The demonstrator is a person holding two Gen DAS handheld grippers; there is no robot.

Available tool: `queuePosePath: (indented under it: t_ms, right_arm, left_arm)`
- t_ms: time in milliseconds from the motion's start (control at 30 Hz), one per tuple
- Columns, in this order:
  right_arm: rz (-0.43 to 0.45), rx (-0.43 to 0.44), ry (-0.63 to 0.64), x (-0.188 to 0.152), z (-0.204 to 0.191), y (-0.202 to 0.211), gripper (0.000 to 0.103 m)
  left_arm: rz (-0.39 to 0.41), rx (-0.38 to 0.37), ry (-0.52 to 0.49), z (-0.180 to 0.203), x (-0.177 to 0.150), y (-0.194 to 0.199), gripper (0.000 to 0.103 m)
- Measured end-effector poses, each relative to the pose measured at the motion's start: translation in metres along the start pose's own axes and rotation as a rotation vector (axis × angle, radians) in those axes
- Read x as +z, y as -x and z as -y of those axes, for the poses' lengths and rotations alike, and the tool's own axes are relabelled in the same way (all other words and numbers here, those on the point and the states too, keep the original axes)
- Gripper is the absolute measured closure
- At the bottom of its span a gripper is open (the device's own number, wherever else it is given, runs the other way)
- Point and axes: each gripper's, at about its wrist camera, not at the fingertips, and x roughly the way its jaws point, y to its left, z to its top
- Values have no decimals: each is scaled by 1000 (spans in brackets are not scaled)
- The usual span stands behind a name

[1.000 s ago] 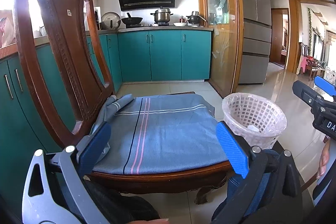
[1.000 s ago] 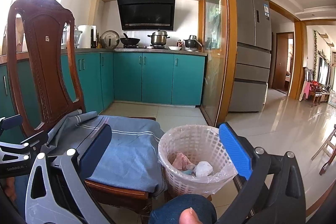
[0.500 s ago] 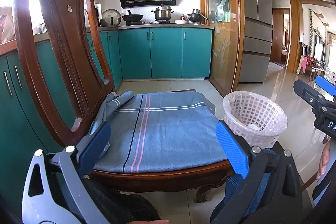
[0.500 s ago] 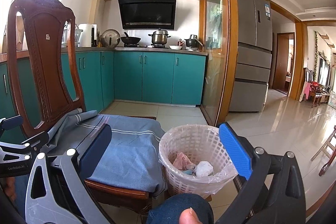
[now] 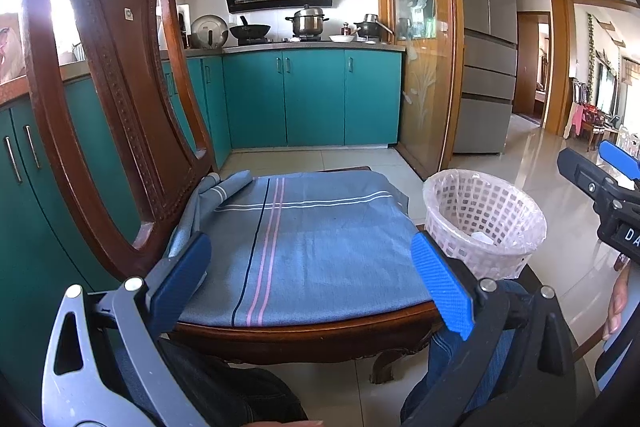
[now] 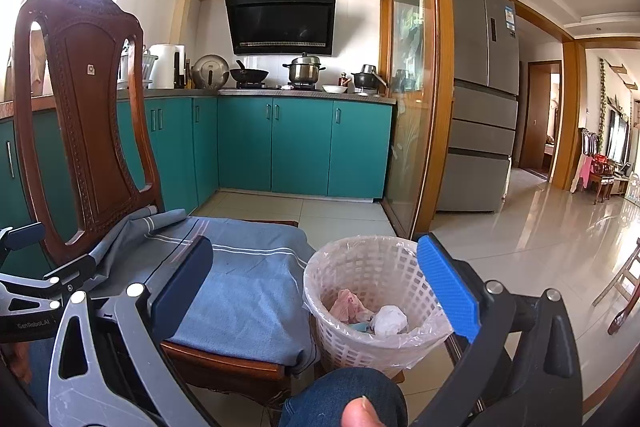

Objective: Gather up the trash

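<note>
Teal kitchen cabinets (image 6: 300, 147) fill the background, with a wooden chair (image 5: 120, 87) at the left of both views and a blue striped cloth (image 5: 304, 239) spread over its seat. No scrap of trash shows on the cloth or on the tiled floor (image 6: 520, 239) around it. Just beside the chair, at lower centre of the right wrist view, stands a white lattice bin (image 6: 372, 267) lined with a clear bag. Inside it lie a white crumpled wad (image 6: 389, 319) and a pink crumpled piece (image 6: 347, 305), touching each other, with something bluish between them that is too small to name. The left gripper (image 5: 320, 287) has its jaws spread wide over the cloth, gripping nothing. The right gripper (image 6: 316, 287) is likewise wide apart and empty, framing the bin. By my judgement the collecting looks finished or nearly so; anything left would lie outside these views.
</note>
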Motion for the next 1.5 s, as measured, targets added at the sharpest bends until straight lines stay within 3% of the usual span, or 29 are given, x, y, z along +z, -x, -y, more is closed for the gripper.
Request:
queuePosePath:
  t_ms: [1500]
  right_arm:
    - [-61, 7, 6, -7, 3, -23, 3]
  left_arm:
    - [-65, 13, -6, 14, -3, -21, 3]
